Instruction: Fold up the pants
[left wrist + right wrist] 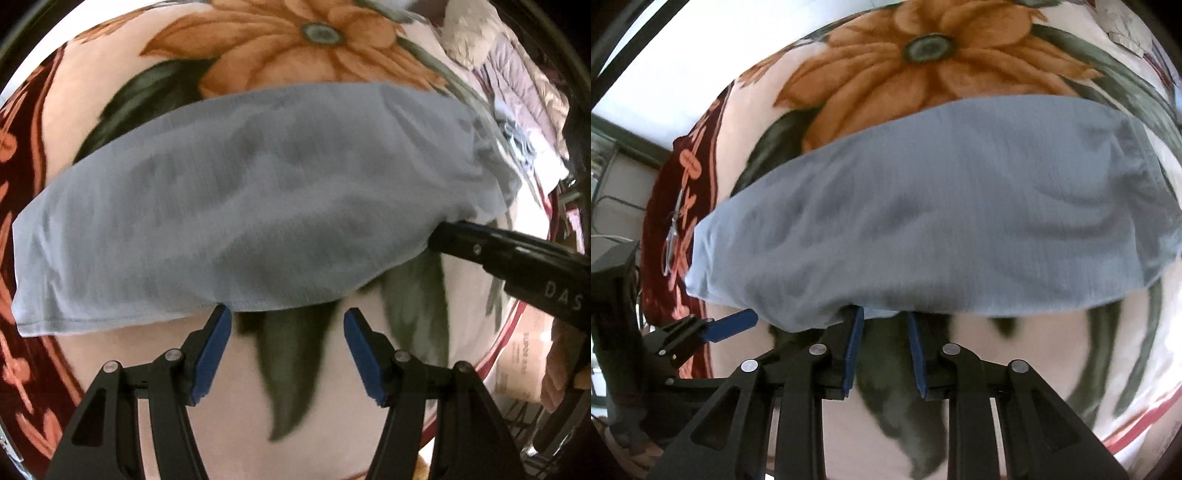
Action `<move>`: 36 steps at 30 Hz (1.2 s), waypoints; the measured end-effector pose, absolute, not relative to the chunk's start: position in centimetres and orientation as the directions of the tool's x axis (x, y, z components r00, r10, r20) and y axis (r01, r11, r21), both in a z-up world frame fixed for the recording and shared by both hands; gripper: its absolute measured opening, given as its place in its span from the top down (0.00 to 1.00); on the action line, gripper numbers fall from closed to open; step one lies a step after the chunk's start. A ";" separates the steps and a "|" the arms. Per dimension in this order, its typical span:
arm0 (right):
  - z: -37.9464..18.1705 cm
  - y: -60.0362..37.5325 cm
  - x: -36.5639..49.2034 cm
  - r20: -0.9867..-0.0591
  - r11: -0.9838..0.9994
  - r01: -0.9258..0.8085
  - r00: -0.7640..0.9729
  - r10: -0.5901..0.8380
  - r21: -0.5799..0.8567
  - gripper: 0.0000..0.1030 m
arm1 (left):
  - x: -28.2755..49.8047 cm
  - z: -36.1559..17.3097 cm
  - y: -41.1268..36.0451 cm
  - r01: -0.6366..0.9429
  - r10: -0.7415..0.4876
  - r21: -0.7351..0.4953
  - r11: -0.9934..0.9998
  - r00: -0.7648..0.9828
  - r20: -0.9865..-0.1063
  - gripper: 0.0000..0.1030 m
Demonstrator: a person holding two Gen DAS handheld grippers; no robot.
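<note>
- The pants (240,206) are seen as a single long band of pale blue-grey cloth, laid across a floral blanket (288,48), with the orange flower showing just beyond the far edge.
- The band runs left to right; a stitched hem is visible at its left end in the left wrist view, and a bunched, gathered end at the right.
- No separate legs can be made out, so it is judged that the legs have already been laid 1 over the other; this is a judgement, since the layers are blurred.
- The cloth looks fairly flat, with soft wrinkles only.
- The left hand-held gripper (288,321) is held with its jaws wide apart and empty, the left blue pad touching or just short of the near edge of the pants.
- The right hand-held gripper (882,317) is at the near edge further right; its blue pads are set a little apart, their tips tucked under or into the cloth edge. Whether cloth is pinched between them cannot be told.
- In the left wrist view, the right hand-held gripper's black body is seen reaching to the near-right edge of the band.
- What is judged to be left: at least 1 fold across the length, bringing 1 end over the other, then a smoothing of the stack.
- The task is judged to be roughly midway.
</note>
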State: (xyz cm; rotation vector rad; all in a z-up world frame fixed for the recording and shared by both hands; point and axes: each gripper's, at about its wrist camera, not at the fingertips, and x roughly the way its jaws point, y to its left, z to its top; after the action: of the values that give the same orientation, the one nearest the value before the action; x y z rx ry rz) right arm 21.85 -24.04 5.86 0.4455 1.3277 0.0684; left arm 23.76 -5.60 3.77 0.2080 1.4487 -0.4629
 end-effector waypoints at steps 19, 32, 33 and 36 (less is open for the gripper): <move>4.5 -22.0 18.7 -0.947 0.910 0.278 0.180 0.266 0.309 0.66 | 30.8 5.7 -5.0 0.428 -0.228 -0.156 0.890 0.123 -0.966 0.35; 5.1 -22.5 21.6 -0.927 0.894 0.338 0.327 0.182 0.294 0.66 | 30.3 5.0 -2.4 0.394 -0.176 -0.121 0.911 0.108 -0.978 0.35; 5.6 -22.7 21.8 -0.922 0.889 0.341 0.337 0.190 0.307 0.66 | 30.2 5.2 -2.1 0.380 -0.185 -0.133 0.915 0.104 -0.977 0.35; 6.3 -23.1 22.4 -0.907 0.874 0.339 0.358 0.222 0.348 0.66 | 29.9 5.5 -1.4 0.334 -0.215 -0.177 0.926 0.080 -0.973 0.35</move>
State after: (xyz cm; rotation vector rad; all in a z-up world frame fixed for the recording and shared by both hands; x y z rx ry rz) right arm 22.38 -23.15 6.30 0.5355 1.2187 -0.0803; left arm 29.92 -1.38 5.53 0.1001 1.4336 -0.4111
